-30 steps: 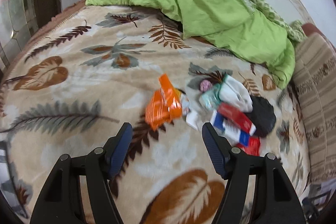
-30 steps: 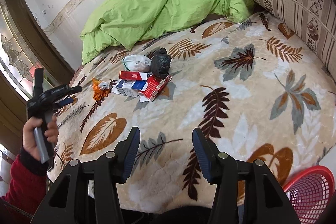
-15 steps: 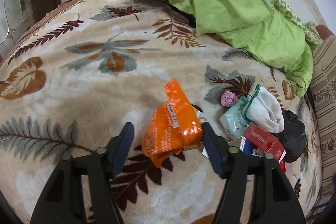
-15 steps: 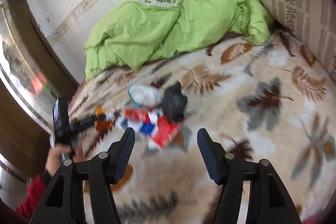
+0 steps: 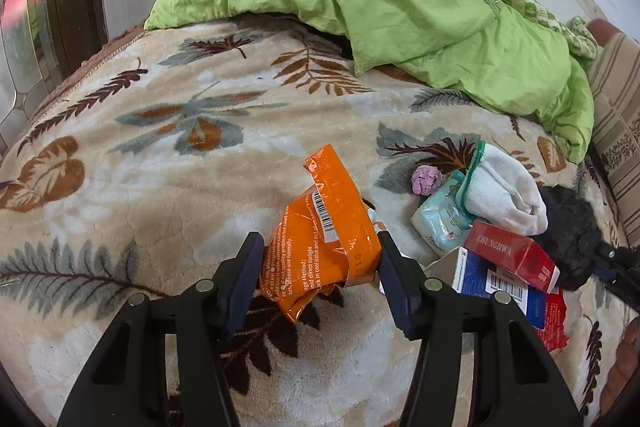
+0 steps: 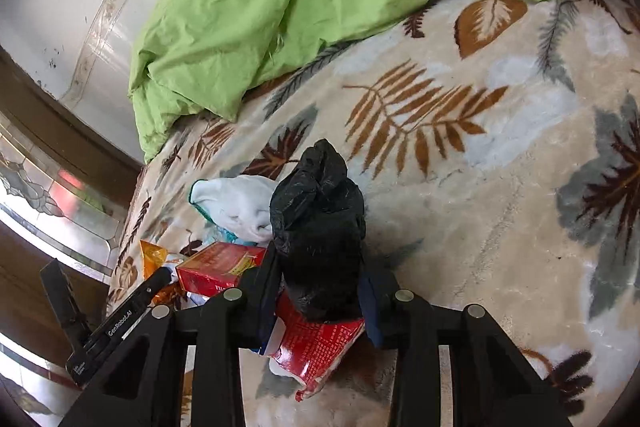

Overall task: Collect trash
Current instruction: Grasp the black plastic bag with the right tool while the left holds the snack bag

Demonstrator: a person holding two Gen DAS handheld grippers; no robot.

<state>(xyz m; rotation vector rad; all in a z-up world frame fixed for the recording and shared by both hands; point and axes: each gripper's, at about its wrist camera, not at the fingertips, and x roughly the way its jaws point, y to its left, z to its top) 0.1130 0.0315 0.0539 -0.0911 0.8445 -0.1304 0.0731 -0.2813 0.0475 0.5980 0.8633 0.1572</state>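
Observation:
A pile of trash lies on the leaf-patterned blanket (image 5: pixel 160 167). My left gripper (image 5: pixel 319 241) is down at the pile's left end with a crumpled orange wrapper (image 5: pixel 332 195) between its closing jaws, and both pads touch its sides. My right gripper (image 6: pixel 318 263) is closing on a knotted black bag (image 6: pixel 316 211), pads against it. The bag rests on a flattened red packet (image 6: pixel 320 347). Between the two lie a red cigarette box (image 5: pixel 508 255), a blue box (image 5: pixel 504 287), a white sock (image 5: pixel 504 195), a teal tissue pack (image 5: pixel 444 219) and a pink wad (image 5: pixel 426 181).
A rumpled green quilt (image 5: pixel 400 7) covers the far end of the bed against the wall. A striped cushion (image 5: pixel 616 131) borders the right side. A dark window frame (image 5: pixel 68 7) with patterned glass stands beyond the bed's left edge.
My left gripper sank toward the orange wrapper and narrowed around it. My right gripper swept across the bed to the pile, and its jaws narrowed around the black bag.

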